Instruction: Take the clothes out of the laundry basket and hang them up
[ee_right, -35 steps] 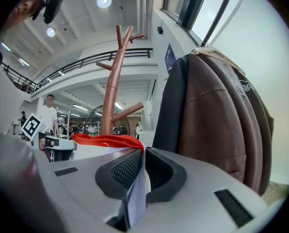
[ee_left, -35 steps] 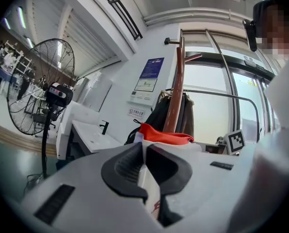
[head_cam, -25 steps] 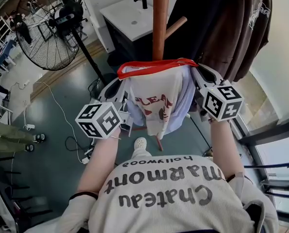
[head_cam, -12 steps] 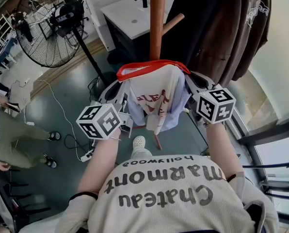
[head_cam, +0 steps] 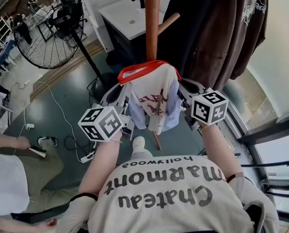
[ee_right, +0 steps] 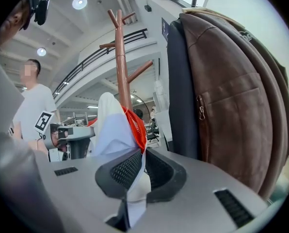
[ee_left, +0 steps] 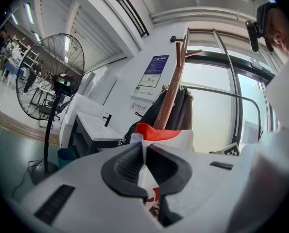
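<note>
**White shirt held up before the coat stand**

We see both tongs clamped on the white cotton T-shirt with the red collar (head_cam: 153, 89) — left gripper (ee_left: 144, 154) on its left edge, right gripper (ee_right: 140, 168) on its right. The shirt hangs near the brown wooden coat stand (head_cam: 152, 18). Its folded red print is unreadable, and it hides the stand's lower pole. Below lies a grey-green floor (head_cam: 72, 120) — a black pedestal fan (head_cam: 42, 33) stands far left.

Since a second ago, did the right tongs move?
Yes. The right tongs, shut on the shirt, slid in toward the wooden pole and look lower.
</note>
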`<state>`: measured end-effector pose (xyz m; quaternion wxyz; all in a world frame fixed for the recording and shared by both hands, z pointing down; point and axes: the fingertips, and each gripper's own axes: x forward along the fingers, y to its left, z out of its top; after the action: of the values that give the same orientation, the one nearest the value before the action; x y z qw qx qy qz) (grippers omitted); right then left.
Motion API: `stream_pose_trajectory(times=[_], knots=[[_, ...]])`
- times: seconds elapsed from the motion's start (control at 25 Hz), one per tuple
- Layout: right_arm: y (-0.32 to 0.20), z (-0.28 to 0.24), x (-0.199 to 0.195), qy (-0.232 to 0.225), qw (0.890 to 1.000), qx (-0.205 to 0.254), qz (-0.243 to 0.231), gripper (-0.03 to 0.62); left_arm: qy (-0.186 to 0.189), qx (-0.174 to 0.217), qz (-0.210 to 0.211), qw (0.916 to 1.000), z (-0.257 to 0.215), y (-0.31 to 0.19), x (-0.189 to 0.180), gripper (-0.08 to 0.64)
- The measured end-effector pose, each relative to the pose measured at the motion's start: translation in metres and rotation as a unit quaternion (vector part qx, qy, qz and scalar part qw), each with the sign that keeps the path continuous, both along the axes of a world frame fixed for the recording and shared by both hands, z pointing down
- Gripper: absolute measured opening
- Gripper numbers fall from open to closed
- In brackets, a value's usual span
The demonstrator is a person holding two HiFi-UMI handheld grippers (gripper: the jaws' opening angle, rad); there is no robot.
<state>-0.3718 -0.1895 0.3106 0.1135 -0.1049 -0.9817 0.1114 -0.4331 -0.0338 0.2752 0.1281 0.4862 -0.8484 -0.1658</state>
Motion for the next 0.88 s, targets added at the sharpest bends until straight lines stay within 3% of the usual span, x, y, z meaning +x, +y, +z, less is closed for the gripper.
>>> stream_pose_trajectory(times=[0.24, 0.4, 0.56, 0.8, 0.88], knots=[[0.009, 0.008, -0.002, -0.002, 1.0, -0.013, -0.019, 0.046, -0.001, -0.022, 0.009, 0.9997, 0.017, -0.007, 0.005, 0.018], [0.01, 0.011, 0.004, -0.004, 1.0, -0.016, -0.024, 0.046, -0.025, -0.08, 0.026, 0.9961, 0.041, -0.014, 0.013, 0.018], [0.01, 0.013, 0.005, -0.007, 0.999, -0.019, -0.029, 0.046, -0.056, -0.14, 0.049, 0.9874, 0.065, -0.028, 0.024, 0.018], [0.013, 0.008, 0.007, -0.021, 0.999, -0.03, -0.038, 0.046, 0.008, -0.109, 0.117, 0.9871, 0.082, -0.054, 0.043, 0.018], [0.016, 0.006, 0.01, -0.028, 0.998, -0.028, -0.038, 0.048, 0.013, -0.106, 0.143, 0.984, 0.085, -0.061, 0.051, 0.018]])
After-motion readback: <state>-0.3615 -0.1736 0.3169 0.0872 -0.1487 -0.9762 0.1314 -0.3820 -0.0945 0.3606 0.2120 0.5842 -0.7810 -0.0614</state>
